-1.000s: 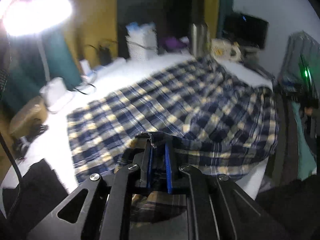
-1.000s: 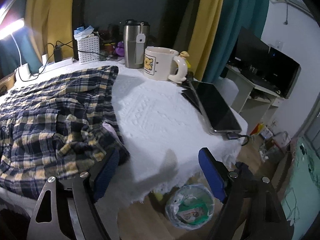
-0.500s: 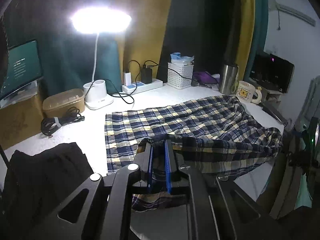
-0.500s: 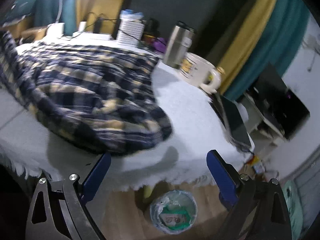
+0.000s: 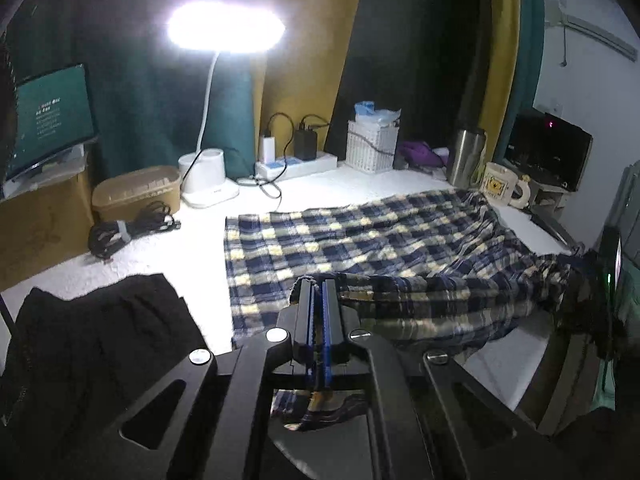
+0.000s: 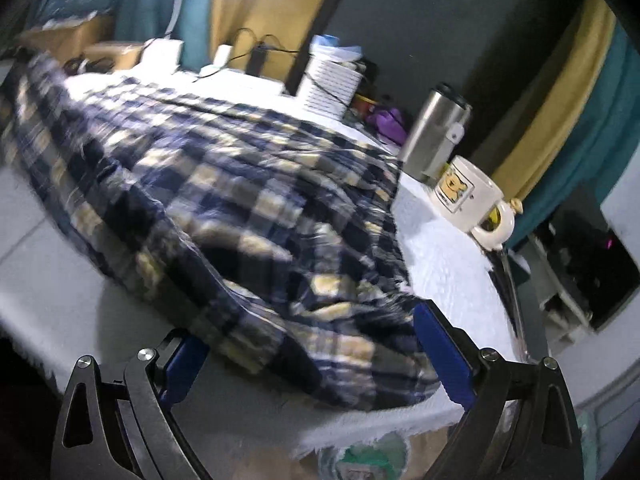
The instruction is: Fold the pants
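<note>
We see the plaid pants point(image 5: 360, 240) spread across the white tabletop point(image 5: 168, 248), and our left gripper point(image 5: 318, 292) has its jaws clenched on a raised fold of that fabric. Our right gripper point(image 6: 316, 356) hangs released, jaws wide, straddling the bunched near end.

text: none legible | monitor point(image 5: 50, 118): pale lines, too small | mug point(image 6: 466, 192): picture only

A glaring desk lamp point(image 5: 226, 28) lights a dim room; the right wrist view is motion-blurred.
</note>
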Available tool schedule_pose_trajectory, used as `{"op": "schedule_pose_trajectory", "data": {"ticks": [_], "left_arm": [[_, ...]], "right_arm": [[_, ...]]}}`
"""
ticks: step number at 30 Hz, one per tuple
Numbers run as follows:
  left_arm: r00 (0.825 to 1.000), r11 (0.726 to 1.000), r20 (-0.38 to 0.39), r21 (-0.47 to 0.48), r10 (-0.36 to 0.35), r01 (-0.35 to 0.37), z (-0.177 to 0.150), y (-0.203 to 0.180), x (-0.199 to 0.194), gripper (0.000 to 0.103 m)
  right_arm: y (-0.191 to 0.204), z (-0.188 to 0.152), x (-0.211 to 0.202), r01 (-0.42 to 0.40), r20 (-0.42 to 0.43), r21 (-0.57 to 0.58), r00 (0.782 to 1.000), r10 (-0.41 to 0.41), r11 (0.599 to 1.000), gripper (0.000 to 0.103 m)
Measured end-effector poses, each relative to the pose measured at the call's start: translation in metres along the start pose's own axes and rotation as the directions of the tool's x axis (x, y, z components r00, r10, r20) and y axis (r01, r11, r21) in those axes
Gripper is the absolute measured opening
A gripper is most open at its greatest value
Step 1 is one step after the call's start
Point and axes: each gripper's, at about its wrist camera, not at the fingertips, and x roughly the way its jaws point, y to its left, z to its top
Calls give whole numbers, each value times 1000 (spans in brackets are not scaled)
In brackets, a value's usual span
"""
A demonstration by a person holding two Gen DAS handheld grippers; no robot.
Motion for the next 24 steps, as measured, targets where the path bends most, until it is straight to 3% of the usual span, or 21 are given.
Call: {"op": "schedule_pose_trajectory", "data": {"ticks": [3,5,8,11,12,13,14,16,20,24], "left_arm": [[999,1000,-42,-4,-6,6,-10,7,4,2],[998,1000,-65,-1,-19,19,-17,8,7,2],[992,998,-114,13,-61,62,-26,8,10,3],[989,996,-123,30,-81,85,-31,8,7,4],[989,995,-126,42,-84,89,-32,8,7,8],[989,995,-124,61,-76,84,-33,9,5,27],[991,995,-116,70,-69,77,-33,10,4,56],[992,994,-101,74,-75,83,-33,12,-1,72],[990,986,-104,132,-91,105,-29,11,3,73],[978,968,-169,195,-125,157,-25,6,35,74]], "right_arm": [[-19,9,4,-38,3,71,999,37,997,92],[-28,14,9,-74,-1,104,997,75,992,75],[-33,22,17,-113,-12,123,993,115,986,61],[-28,28,23,-122,-18,114,992,125,986,56],[-27,29,25,-121,-22,114,992,124,986,56],[-26,30,26,-121,-24,117,992,124,986,55],[-26,30,27,-120,-26,121,992,124,985,55],[-27,30,28,-120,-29,129,992,125,984,55],[-30,28,29,-120,-34,143,991,126,983,55],[-31,24,29,-119,-37,156,991,126,981,55]]}}
